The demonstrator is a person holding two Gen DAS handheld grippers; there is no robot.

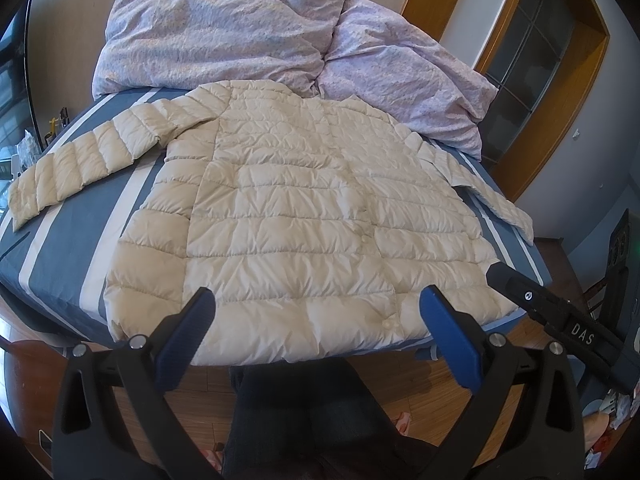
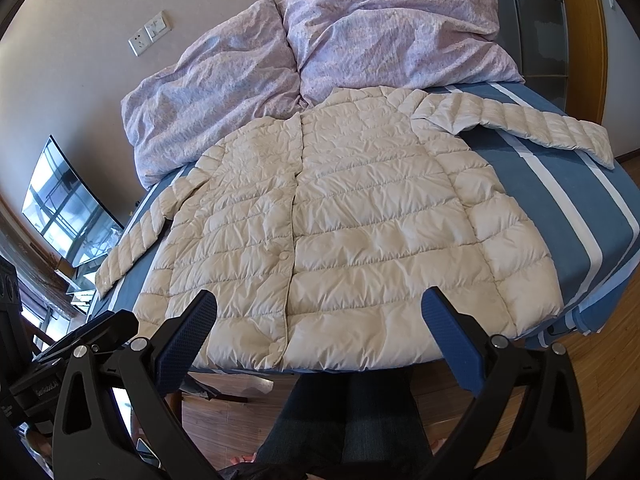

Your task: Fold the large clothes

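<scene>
Left wrist view: cream puffer jacket [image 1: 296,216] lies flat, buttoned, sleeves spread on the striped bed [image 1: 52,264], ready for folding. Left tool [image 1: 316,312] hovers spread, empty, over the hem.

Right wrist view: right tool [image 2: 320,312] likewise gapes, holding nothing.

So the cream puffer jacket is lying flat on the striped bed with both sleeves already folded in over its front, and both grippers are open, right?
Not quite. The sleeves are not folded in: in the right wrist view the right sleeve and left sleeve both stretch out sideways. Otherwise yes: the cream puffer jacket lies flat on the striped bed, and the left gripper and right gripper are open.
</scene>
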